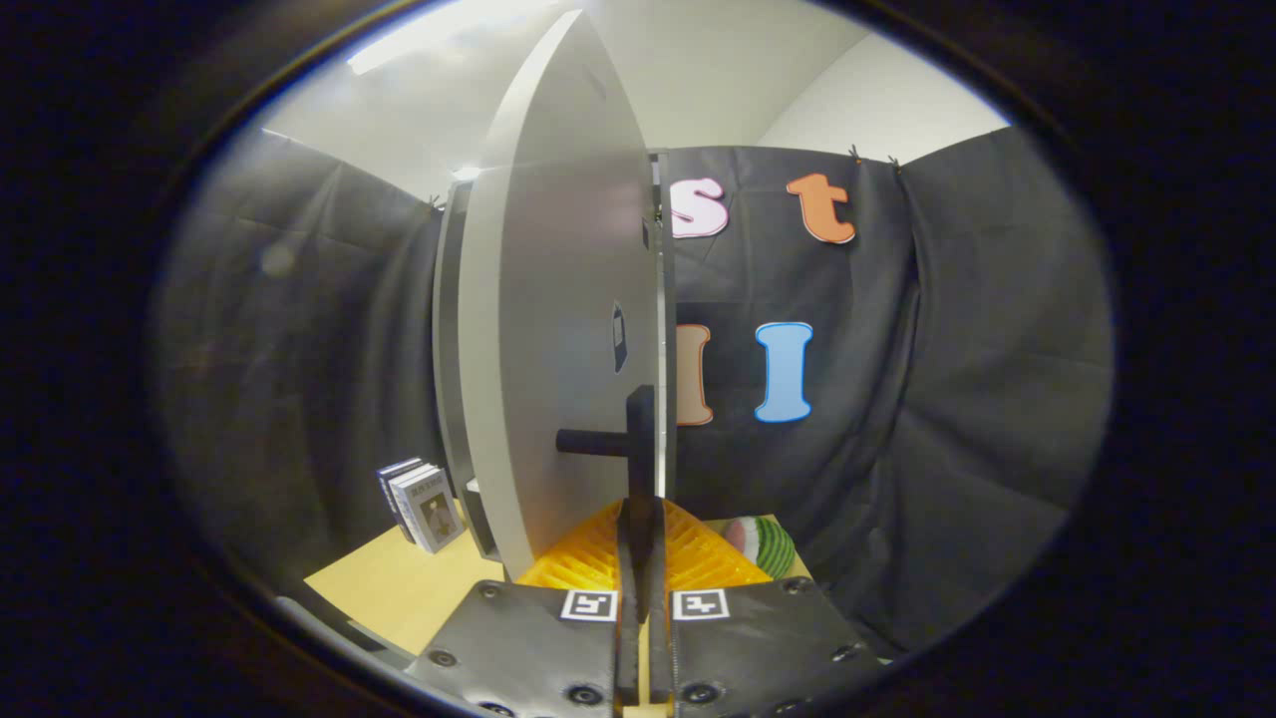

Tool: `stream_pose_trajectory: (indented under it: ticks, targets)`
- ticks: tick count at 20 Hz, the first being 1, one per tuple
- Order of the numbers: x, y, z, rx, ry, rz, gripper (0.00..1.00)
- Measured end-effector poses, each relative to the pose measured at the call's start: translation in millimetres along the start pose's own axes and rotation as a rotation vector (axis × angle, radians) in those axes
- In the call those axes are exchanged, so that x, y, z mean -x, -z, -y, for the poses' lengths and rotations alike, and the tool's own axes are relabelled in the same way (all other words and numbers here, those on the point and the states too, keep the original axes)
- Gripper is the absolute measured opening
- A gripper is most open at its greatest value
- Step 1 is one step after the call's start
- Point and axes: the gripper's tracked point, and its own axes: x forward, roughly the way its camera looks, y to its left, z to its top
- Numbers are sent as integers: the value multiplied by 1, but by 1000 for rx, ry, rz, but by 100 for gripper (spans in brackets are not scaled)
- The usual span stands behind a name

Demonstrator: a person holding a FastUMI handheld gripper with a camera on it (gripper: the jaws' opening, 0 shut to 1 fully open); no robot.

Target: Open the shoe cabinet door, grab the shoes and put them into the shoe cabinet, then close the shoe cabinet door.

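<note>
The shoe cabinet door (548, 329) is a pale grey panel that I see almost edge-on, swung out from the cabinet body (448, 349) behind it on the left. A black handle (638, 439) stands off the door's face on a short post, close to the door's free edge. My gripper (639, 524) is shut on the lower part of that handle bar, with both fingers pressed on it from either side.
A light wooden tabletop (399, 588) lies below the cabinet. A small stack of upright books (424, 504) stands left of the cabinet. A green and red striped ball-like object (766, 545) sits right of the fingers, near the black cloth wall.
</note>
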Motion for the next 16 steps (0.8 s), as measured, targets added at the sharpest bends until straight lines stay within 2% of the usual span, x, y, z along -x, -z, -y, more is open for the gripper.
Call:
stream_pose_trajectory:
  ticks: [9,16]
  targets:
    - [8,-4,39,-17,43,13,2]
    - [29,-9,42,-8,45,48,2]
